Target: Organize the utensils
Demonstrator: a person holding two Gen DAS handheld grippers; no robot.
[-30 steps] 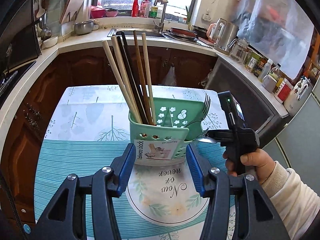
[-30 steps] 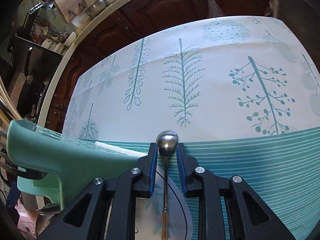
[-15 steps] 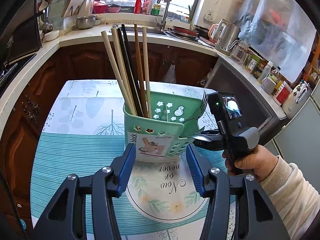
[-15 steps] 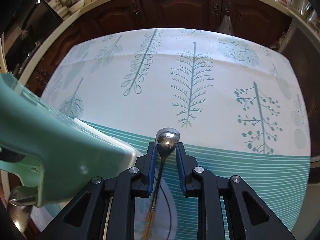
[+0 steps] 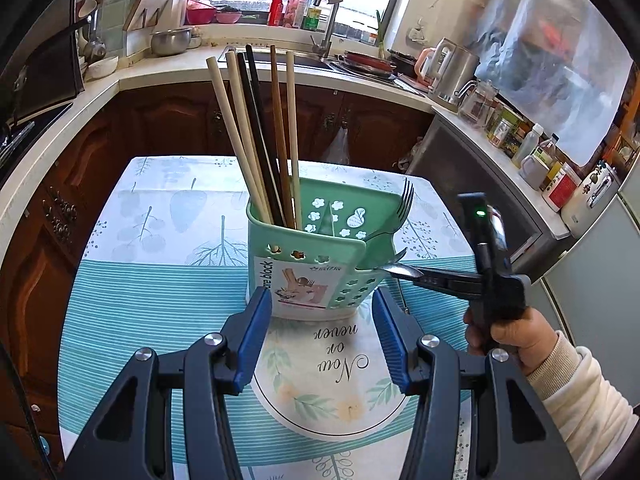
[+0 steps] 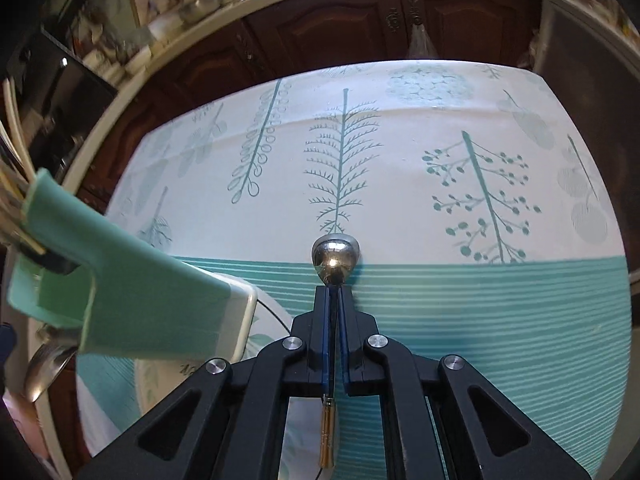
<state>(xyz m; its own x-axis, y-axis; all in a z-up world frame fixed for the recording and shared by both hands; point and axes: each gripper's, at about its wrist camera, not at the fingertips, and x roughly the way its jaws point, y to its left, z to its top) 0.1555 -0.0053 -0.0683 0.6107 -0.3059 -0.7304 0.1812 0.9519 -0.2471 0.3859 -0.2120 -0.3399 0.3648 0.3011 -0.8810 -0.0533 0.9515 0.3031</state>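
The right gripper [image 6: 334,292] has just closed: half a second ago its blue pads stood apart on either side of the spoon [image 6: 335,259], and now they are pressed together on the thin neck just behind the bowl. The shiny bowl sticks out ahead of the fingertips, and the gold-tipped handle end runs back beneath the gripper. So the spoon is now pinched and, in my judgement, ready to be carried.

In the left wrist view the right gripper [image 5: 404,271] sits just beside the right wall of the green holder [image 5: 316,268], with the spoon's bowl close to, perhaps touching, the low side pocket; I cannot tell whether there is contact. The holder stands upright on the desk [image 5: 160,292], directly ahead of the left gripper [image 5: 318,334]. The chopsticks [image 5: 260,132] lean in its left compartment, and a fork [image 5: 402,204] stands tines up on its right side.

The left gripper is spread wide, its pads flanking the base of the holder without clearly touching it, and it holds nothing. It has drawn a little closer to the holder over the last second, which looks like readiness to steady it.

With the grip secured, the remaining step seems to be lifting the spoon and dropping it into the holder beside the fork.
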